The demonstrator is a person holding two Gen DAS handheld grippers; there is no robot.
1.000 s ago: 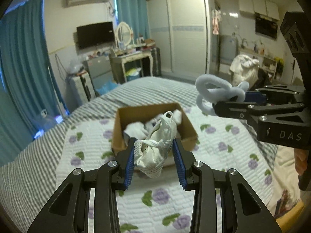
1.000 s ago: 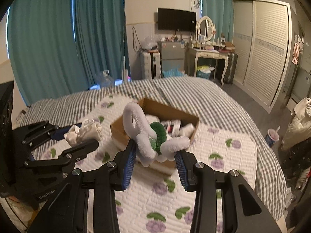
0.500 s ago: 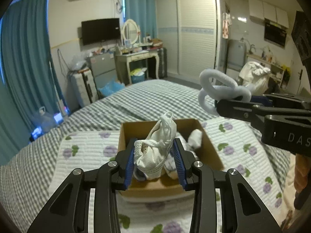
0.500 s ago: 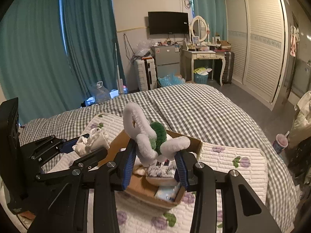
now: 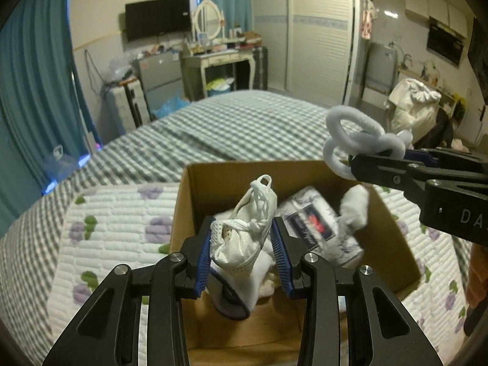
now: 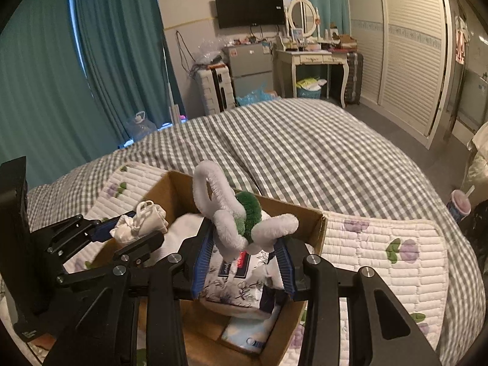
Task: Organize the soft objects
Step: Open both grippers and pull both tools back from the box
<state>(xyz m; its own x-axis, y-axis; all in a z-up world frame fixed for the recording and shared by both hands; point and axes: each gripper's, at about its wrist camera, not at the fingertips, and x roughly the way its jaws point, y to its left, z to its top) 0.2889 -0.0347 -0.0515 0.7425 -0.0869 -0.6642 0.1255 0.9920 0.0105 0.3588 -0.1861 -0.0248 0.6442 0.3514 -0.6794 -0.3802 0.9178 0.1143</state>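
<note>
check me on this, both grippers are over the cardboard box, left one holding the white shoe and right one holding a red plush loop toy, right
Nearly. The left gripper does hold the white shoe over the cardboard box, but the plush loop toy in the right gripper is white with a green centre, not red. The right wrist view shows it clearly.

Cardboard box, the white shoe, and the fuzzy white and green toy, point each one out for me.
cardboard box (image 5: 231, 180), left wrist view, inner back wall.
white shoe (image 5: 244, 241), left wrist view, mesh side between the pads.
fuzzy white and green toy (image 6: 231, 228), right wrist view, white loop by the green tuft.
</note>
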